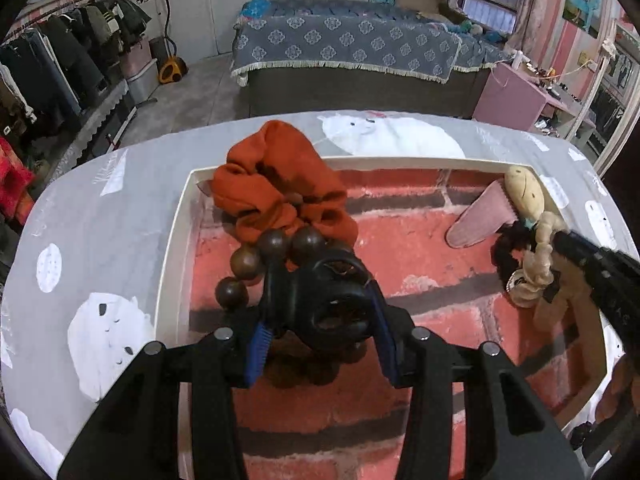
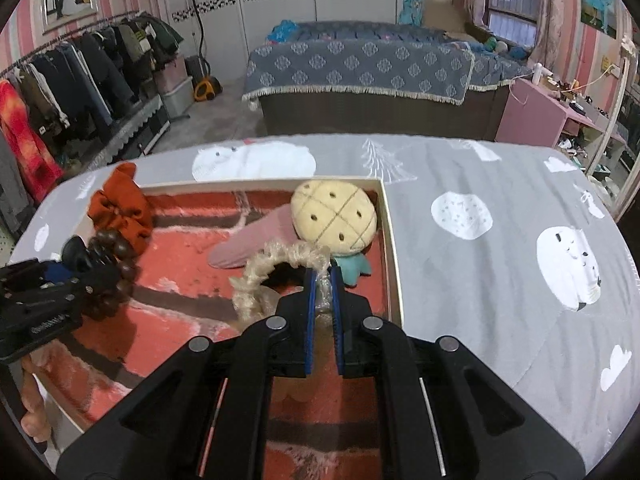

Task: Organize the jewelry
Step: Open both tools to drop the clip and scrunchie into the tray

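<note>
Left gripper point(image 1: 320, 312): clamped on a black hair claw point(image 1: 334, 312), over the tray's left part.
Beads point(image 1: 276, 258): dark wooden string, bunched around the claw, just near the orange scrunchie point(image 1: 276, 184).
Right gripper point(image 2: 322, 300): jaws together, pinching a clear wrapped piece joined to the cream scrunchie point(image 2: 272, 268).
Tray point(image 1: 176, 240): white rim, brick-pattern floor, on the grey tablecloth point(image 2: 480, 280).
Pineapple plush point(image 2: 334, 214): far right corner of tray, beside a pink clip point(image 2: 256, 240).

A bed point(image 2: 360, 68) under a blue patterned cover stands at twelve o'clock on grey floor point(image 2: 224, 116). Hung clothes point(image 2: 80, 76) line the nine o'clock wall, white wardrobes point(image 2: 280, 4) behind; a window point(image 2: 512, 20) sits at two.
</note>
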`<action>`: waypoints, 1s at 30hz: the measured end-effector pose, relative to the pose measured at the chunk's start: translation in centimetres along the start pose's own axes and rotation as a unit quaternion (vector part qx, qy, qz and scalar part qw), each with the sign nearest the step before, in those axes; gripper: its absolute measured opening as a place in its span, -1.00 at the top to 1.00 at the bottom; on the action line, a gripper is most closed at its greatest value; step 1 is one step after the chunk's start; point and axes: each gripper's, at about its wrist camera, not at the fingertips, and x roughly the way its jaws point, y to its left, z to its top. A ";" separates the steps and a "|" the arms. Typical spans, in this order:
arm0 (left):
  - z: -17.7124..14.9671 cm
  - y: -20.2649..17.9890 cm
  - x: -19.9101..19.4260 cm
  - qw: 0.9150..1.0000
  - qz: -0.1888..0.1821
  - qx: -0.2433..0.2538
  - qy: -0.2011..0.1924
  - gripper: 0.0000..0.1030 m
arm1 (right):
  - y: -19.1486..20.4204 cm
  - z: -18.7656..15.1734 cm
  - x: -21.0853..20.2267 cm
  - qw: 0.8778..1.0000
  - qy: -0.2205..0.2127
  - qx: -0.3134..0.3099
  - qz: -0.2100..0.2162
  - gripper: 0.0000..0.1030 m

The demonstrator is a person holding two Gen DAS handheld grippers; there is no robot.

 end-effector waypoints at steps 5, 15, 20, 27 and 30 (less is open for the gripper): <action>0.4 0.8 0.1 1.000 -0.008 -0.006 0.004 0.13 | 0.2 -0.4 1.2 1.000 0.017 -0.003 -0.004 0.81; 0.1 1.4 -2.3 1.000 0.002 -0.002 -0.019 -0.07 | -0.3 -0.2 -1.0 1.000 -0.004 0.010 -0.001 -0.32; -0.1 1.3 -5.7 0.998 -0.012 -0.005 -0.054 -0.31 | 0.0 -0.3 -4.6 0.999 -0.038 -0.007 -0.002 -0.54; -1.8 1.5 -11.9 0.993 -0.001 0.000 -0.117 -0.74 | -0.2 -2.1 -10.5 0.996 -0.086 -0.017 -0.014 -0.85; -3.0 2.1 -13.6 0.991 -0.004 -0.008 -0.133 -0.82 | -0.4 -3.4 -12.9 0.994 -0.104 -0.017 -0.021 -0.91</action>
